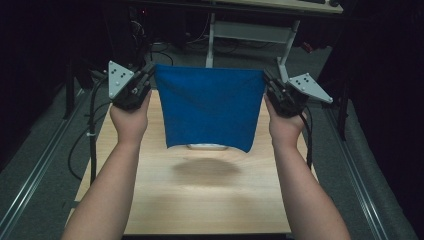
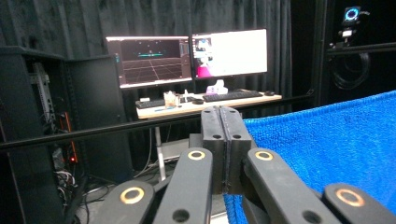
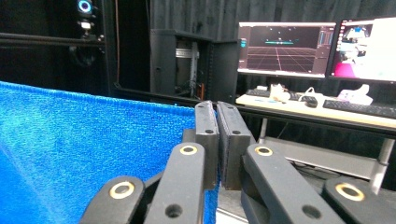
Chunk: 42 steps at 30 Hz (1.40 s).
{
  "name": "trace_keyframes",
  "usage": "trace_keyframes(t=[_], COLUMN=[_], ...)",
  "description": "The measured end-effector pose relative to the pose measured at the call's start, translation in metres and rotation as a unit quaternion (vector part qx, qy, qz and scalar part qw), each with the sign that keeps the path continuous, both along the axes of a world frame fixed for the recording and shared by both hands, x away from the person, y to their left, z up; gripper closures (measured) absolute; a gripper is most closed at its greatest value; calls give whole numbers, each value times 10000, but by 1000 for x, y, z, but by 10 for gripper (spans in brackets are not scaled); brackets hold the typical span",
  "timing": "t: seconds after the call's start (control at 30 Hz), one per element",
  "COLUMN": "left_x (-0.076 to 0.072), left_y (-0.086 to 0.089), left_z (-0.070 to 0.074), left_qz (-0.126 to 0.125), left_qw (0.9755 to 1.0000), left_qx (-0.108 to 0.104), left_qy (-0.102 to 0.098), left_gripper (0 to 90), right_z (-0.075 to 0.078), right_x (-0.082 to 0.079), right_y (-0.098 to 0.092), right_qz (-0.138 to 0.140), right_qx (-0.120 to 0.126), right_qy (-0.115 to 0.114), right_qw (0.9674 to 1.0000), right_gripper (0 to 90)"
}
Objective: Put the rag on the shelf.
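So the blue cloth (image 1: 210, 107) is held up in the air over the wooden table (image 1: 200, 200), stretched flat between both grippers like a little banner. The left gripper (image 1: 148, 70) has its jaws pinched tight on the cloth's top left corner, and the right gripper (image 1: 268, 80) is clamped the same way on the top right corner. The top edge runs pretty much straight and taut between them, and the rest hangs down freely, with its bottom edge clear of the tabletop.

In the left gripper view the jaws are pressed together with the cloth's terry weave (image 2: 327, 149) spreading off to the right. Same deal in the right gripper view, with the fabric (image 3: 88, 158) going off to the left.

Under the hanging cloth something pale and roundish (image 1: 207, 146) sits on the table, mostly hidden, can't tell what it is. Behind it all, a desk (image 2: 205, 105) carries two lit monitors (image 2: 187, 56) and a keyboard (image 2: 226, 95).
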<state>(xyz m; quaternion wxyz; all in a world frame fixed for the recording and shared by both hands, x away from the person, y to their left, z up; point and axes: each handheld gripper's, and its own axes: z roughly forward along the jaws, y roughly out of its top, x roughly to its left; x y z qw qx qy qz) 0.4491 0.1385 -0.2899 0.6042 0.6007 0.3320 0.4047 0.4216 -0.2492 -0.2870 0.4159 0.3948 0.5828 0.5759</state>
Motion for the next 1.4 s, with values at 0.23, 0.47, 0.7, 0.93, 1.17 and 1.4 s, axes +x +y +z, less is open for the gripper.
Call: trace_keyframes(t=[0.23, 0.47, 0.7, 0.93, 1.17, 1.4], left_x=[32, 49, 65, 84, 97, 97], left_y=[-6, -9, -10, -11, -13, -14], left_z=[0, 6, 2, -31, -77, -117], left_qz=[103, 223, 351, 402, 360, 218], left_qw=[9997, 9994, 9983, 9952, 9903, 9864], left_qx=[187, 254, 443, 704, 837, 918], left_qy=[80, 3, 152, 549, 1050, 1343], left_gripper=[900, 900, 900, 900, 900, 900], right_z=[5, 7, 5, -19, -53, -90], right_x=[33, 50, 62, 79, 94, 98], right_y=[-2, -2, 1, 3, 4, 0], right_qz=[-88, -117, -130, -121, -90, -45], right_qx=[-62, -79, -253, -450, -611, -691], right_qy=[66, 75, 157, 448, 864, 1166], right_qw=[9999, 9999, 9995, 9979, 9943, 9908], right_gripper=[885, 886, 885, 885, 885, 884])
